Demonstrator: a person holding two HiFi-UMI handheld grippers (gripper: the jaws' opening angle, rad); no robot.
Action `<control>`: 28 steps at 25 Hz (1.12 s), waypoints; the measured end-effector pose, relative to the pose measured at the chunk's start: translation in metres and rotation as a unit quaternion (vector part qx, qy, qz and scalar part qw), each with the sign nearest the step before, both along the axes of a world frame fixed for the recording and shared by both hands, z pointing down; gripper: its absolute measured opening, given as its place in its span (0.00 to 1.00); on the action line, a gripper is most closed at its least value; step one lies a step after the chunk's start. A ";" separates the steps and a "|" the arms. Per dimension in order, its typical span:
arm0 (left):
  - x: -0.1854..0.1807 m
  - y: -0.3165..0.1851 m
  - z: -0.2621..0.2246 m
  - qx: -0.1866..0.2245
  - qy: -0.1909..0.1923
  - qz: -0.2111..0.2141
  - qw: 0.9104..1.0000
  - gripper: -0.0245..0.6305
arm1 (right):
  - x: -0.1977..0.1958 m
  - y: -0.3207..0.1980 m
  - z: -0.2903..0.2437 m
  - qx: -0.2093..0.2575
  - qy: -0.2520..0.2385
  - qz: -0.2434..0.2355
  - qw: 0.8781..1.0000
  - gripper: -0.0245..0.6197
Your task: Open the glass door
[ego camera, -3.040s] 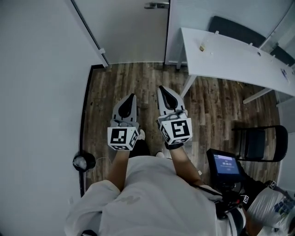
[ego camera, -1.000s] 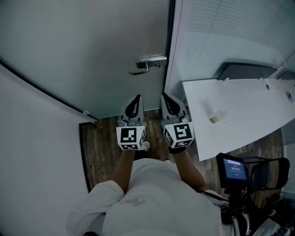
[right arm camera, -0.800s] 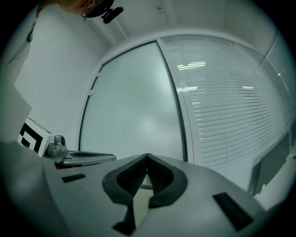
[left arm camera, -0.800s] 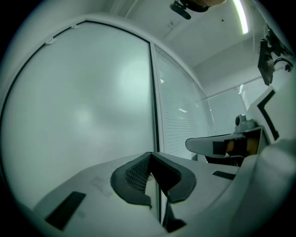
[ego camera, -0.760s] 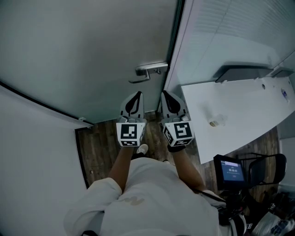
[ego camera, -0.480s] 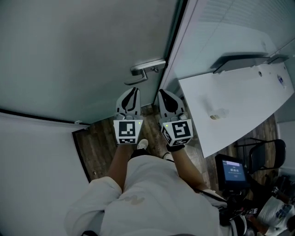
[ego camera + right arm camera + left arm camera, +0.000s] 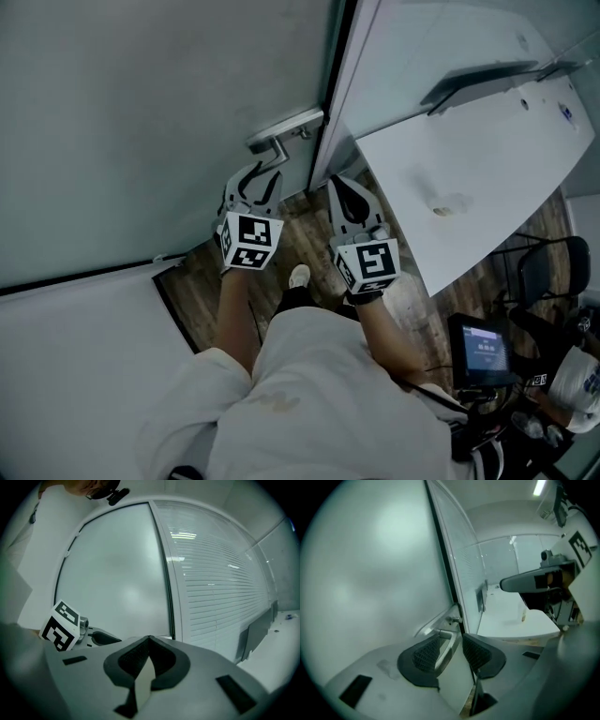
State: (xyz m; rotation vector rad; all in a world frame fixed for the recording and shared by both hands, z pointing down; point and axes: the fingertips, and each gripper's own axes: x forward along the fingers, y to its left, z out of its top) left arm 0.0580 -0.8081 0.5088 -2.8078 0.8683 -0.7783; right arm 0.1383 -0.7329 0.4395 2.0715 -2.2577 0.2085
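Note:
The frosted glass door (image 7: 169,103) fills the upper left of the head view, its metal lever handle (image 7: 277,136) close to the dark door frame (image 7: 333,84). My left gripper (image 7: 255,183) is at the handle with its jaws opening. In the left gripper view the lever (image 7: 449,644) lies between the two pads, close to the left one and not squeezed. My right gripper (image 7: 349,192) hangs shut and empty to the right, just short of the frame. In the right gripper view its pads (image 7: 149,641) meet, facing the door (image 7: 117,573).
A white table (image 7: 487,159) juts in at the right, with a dark chair (image 7: 553,272) and a small lit screen (image 7: 483,352) below it. A glass partition with blinds (image 7: 220,573) stands right of the door. A white wall (image 7: 75,356) bounds the left; wooden floor (image 7: 197,281) lies underfoot.
The person has come closer to the door. The left gripper went forward and down to the lever handle and its jaws parted around it. The right gripper edged forward, still shut.

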 end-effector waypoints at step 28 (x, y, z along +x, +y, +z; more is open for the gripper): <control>0.008 -0.026 0.064 0.051 -0.194 0.042 0.979 0.18 | -0.002 -0.012 0.048 -0.044 -0.032 0.026 0.998 0.03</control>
